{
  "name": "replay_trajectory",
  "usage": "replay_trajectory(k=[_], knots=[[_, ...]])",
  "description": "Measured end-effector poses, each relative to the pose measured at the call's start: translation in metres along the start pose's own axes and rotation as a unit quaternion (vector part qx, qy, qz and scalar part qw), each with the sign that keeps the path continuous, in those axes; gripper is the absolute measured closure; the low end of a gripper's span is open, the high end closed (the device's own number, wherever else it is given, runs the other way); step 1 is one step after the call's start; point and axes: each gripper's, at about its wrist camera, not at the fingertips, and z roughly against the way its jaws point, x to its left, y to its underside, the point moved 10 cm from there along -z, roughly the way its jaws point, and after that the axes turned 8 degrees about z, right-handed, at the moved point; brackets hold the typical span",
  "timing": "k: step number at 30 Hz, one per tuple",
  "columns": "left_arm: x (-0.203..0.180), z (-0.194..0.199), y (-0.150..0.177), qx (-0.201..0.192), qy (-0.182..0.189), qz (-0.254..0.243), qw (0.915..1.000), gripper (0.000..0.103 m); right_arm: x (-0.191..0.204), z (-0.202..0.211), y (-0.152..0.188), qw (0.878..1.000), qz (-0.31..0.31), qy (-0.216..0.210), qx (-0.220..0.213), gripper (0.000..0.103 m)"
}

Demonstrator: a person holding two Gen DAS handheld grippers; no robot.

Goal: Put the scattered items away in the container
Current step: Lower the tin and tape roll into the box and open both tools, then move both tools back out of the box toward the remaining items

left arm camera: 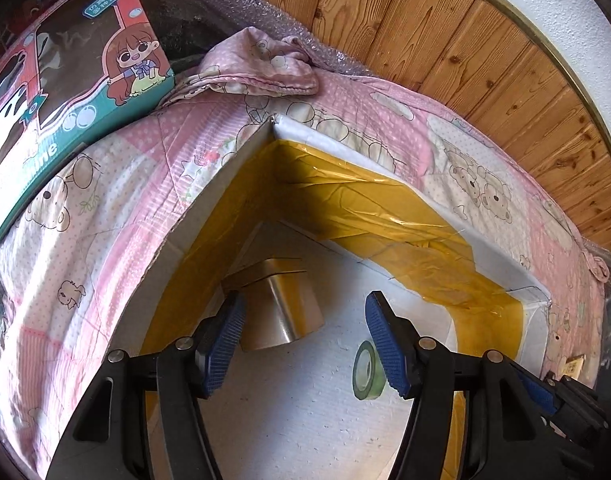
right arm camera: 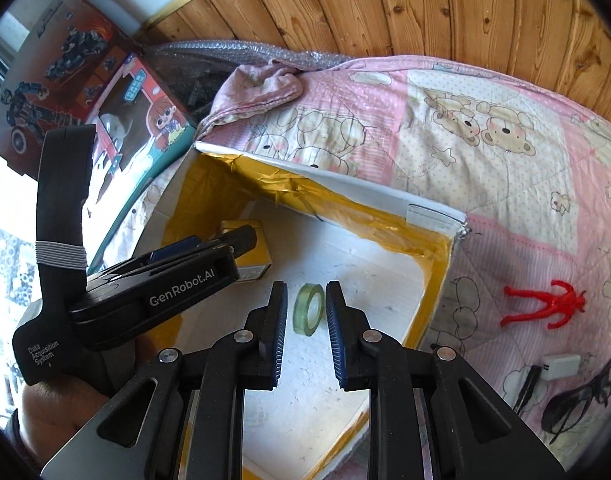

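Jaws of both grippers stand apart and hold nothing. Left gripper [left arm camera: 305,344] hangs over the open box [left arm camera: 385,168], its jaws wide, a metal tin [left arm camera: 281,304] just beyond the left pad and a tape roll [left arm camera: 368,372] just inside the right pad. Right gripper [right arm camera: 305,332] also hovers above the box [right arm camera: 429,212], jaws parted either side of the tape roll [right arm camera: 308,314] in its view; whether the pads are down at the roll's level or well above it, I cannot tell.

Box sits on a bed with a pink bear-print quilt [right arm camera: 445,140]. Tin [right arm camera: 245,252] lies at the far left of the box floor, roll nearer the middle, on edge. Both are already inside.

Not yet tidied, on the quilt right of the box: a red figure [right arm camera: 545,308], and nearer, a white charger [right arm camera: 559,366] and dark glasses [right arm camera: 581,396]. Toy cartons [right arm camera: 141,120] lean at the far left, outside the box.

Judgement: a drop into the box looks just done; task partly complete. The next move calls for the right gripper to lift clear of the box wall, swing right to the figure, and close low on its thin, flat body. Soft quilt may give under the pads.
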Motion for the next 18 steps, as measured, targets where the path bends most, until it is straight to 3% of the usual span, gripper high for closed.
replay_trajectory(k=[7,18], knots=[[0.013,0.044,0.009,-0.026,0.014,0.013,0.9995,0.04,0.011,0.035,0.025,0.999,0.028,-0.03,-0.015,0.08],[0.01,0.1,0.072,-0.035,0.046,0.011,0.9983,0.04,0.022,0.069,0.072,0.998,0.027,-0.045,-0.025,0.081]])
